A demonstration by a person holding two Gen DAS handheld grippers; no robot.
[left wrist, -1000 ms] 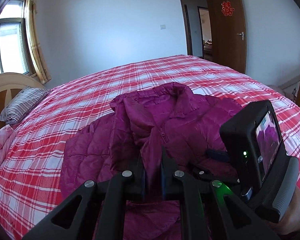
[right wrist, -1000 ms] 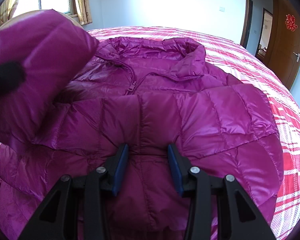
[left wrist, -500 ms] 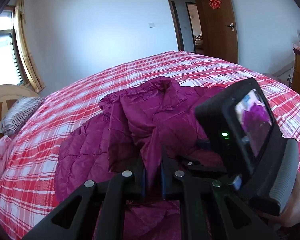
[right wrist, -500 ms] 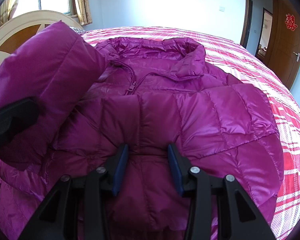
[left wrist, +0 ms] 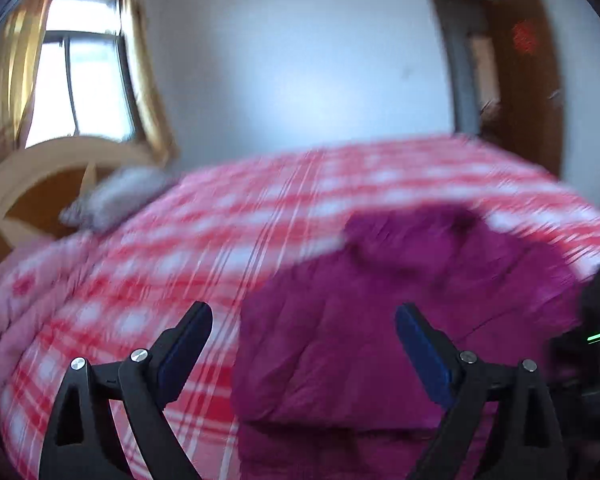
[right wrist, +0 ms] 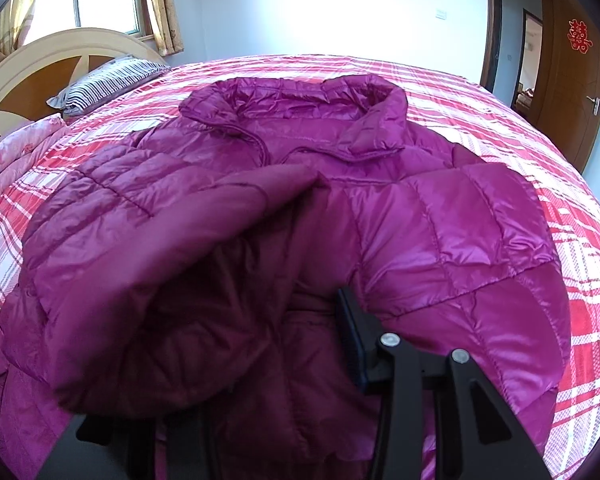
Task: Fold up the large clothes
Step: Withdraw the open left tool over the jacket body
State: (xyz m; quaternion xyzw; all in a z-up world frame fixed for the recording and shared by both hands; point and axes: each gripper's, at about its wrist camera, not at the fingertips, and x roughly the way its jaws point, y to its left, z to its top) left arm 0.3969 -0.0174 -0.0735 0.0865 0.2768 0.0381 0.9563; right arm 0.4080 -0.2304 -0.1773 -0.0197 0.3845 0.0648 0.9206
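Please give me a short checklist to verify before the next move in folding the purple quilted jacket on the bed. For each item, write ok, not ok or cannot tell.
1. Left gripper has let go: ok, fingers wide apart, nothing between them.
2. Left sleeve of the purple quilted jacket is folded across the front: ok.
3. Right gripper state: cannot tell, the sleeve covers one finger.
4. Right sleeve is folded in: ok, it lies across the body.
5. Collar lies flat: not ok, it stands up.
6. Jacket rests fully on the red plaid bedcover: cannot tell, the hem is hidden.
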